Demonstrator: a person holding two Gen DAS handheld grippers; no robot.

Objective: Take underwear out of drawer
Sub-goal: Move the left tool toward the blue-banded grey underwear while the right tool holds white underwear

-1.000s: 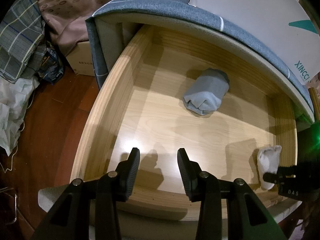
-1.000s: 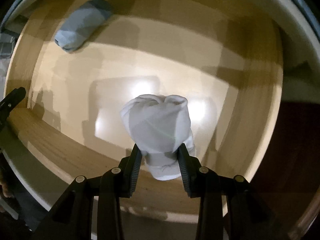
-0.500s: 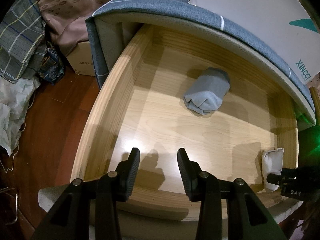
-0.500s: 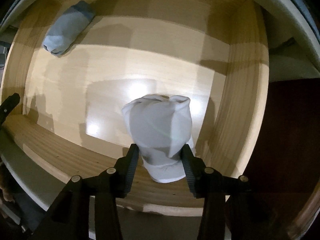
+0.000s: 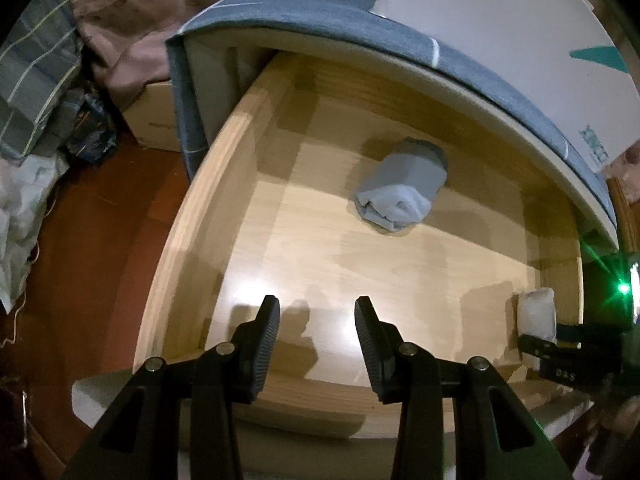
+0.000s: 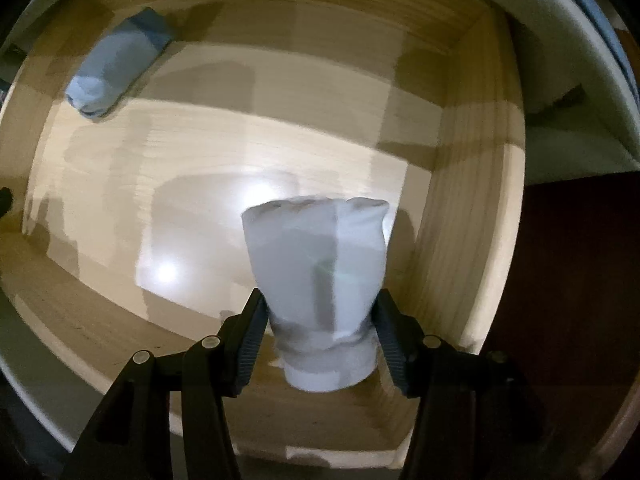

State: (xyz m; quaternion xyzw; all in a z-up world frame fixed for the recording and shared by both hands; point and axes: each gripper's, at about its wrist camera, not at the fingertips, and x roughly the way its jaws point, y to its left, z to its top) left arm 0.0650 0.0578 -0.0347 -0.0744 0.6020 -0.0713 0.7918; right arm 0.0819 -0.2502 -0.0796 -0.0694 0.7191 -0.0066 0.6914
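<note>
A wooden drawer (image 5: 188, 248) stands pulled out. My right gripper (image 6: 320, 308) is shut on a rolled white underwear (image 6: 320, 264) and holds it near the drawer's right front corner; the roll also shows in the left wrist view (image 5: 536, 312). A rolled blue-grey underwear (image 5: 404, 188) lies on the drawer bottom toward the back; it shows in the right wrist view (image 6: 116, 64) at upper left. My left gripper (image 5: 316, 320) is open and empty over the drawer's front edge.
A grey-blue mattress edge (image 5: 320, 8) overhangs the drawer's back, with a white box (image 5: 500, 32) on it. A cardboard box (image 5: 156, 116), bedding and bags (image 5: 28, 184) lie on the red-brown floor at left. The drawer's right wall (image 6: 472, 220) is close beside the white roll.
My right gripper has carried the white roll rightward toward the drawer's right wall. My left gripper has hardly moved.
</note>
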